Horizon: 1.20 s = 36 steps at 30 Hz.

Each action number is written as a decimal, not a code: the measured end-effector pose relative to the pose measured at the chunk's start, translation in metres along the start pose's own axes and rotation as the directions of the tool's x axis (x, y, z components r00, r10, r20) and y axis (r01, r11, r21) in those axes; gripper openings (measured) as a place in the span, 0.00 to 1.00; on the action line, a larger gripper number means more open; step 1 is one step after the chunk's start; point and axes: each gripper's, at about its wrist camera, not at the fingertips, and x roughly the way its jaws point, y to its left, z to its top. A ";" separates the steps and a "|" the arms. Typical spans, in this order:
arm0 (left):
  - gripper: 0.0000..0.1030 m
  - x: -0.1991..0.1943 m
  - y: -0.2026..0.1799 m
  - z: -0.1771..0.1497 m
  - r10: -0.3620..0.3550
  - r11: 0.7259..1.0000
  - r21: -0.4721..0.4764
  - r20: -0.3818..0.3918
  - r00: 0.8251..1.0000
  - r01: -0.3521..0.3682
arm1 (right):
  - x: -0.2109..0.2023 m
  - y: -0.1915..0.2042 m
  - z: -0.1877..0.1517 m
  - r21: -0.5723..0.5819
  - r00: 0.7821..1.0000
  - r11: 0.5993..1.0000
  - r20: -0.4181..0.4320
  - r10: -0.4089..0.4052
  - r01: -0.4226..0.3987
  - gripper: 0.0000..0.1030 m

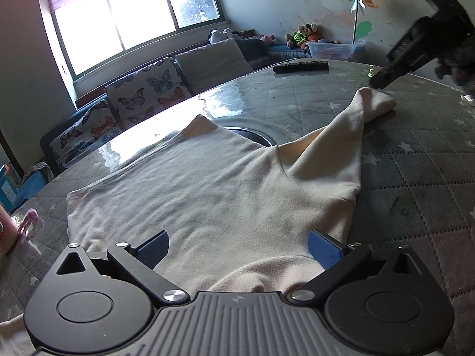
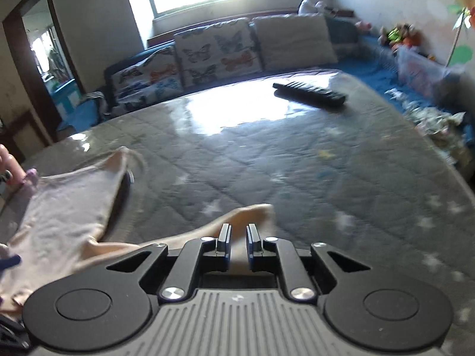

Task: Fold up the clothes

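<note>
Quilted grey fabric under clear plastic covers the table, where a cream top lies spread flat and unfolded at the centre. Its body fills the left wrist view from six o'clock upward; one sleeve runs out toward one o'clock, its cuff near the table's far side. The left gripper hovers low at six o'clock, blue pads spread wide over the hem and pressing on nothing. The right gripper, seen at two o'clock in the left view, sits at the cuff; its jaws stand only a narrow gap apart, the sleeve end lying between and beneath them, and the blurred frame does not show the pads pinching cloth. A black remote rests at twelve o'clock, well apart from the garment. By the look of it, folding has hardly begun: the sleeve is stretched out, and every fold of body and sleeves appears still to come.
</note>
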 end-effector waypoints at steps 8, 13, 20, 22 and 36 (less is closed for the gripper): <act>1.00 0.000 0.001 0.000 -0.004 1.000 -0.008 0.001 1.000 0.004 | 0.040 0.004 0.009 0.124 0.996 0.992 -0.085 0.034 -0.023 0.18; 1.00 0.001 0.001 -0.001 -0.006 1.000 -0.012 0.001 1.000 0.006 | 0.048 0.006 0.009 0.142 0.995 0.990 -0.098 0.033 -0.019 0.07; 1.00 0.000 0.002 -0.001 -0.005 1.000 -0.016 0.001 1.000 0.005 | 0.020 0.018 0.021 0.083 0.996 0.993 0.024 0.083 -0.085 0.02; 1.00 0.000 0.002 -0.001 -0.006 1.000 -0.017 0.001 1.000 0.006 | 0.005 0.018 0.022 0.064 0.993 0.993 0.065 0.098 -0.102 0.02; 1.00 0.001 0.003 -0.002 -0.012 1.000 -0.016 0.004 1.000 0.012 | -0.024 -0.027 -0.018 0.061 0.996 0.994 0.009 -0.086 0.086 0.08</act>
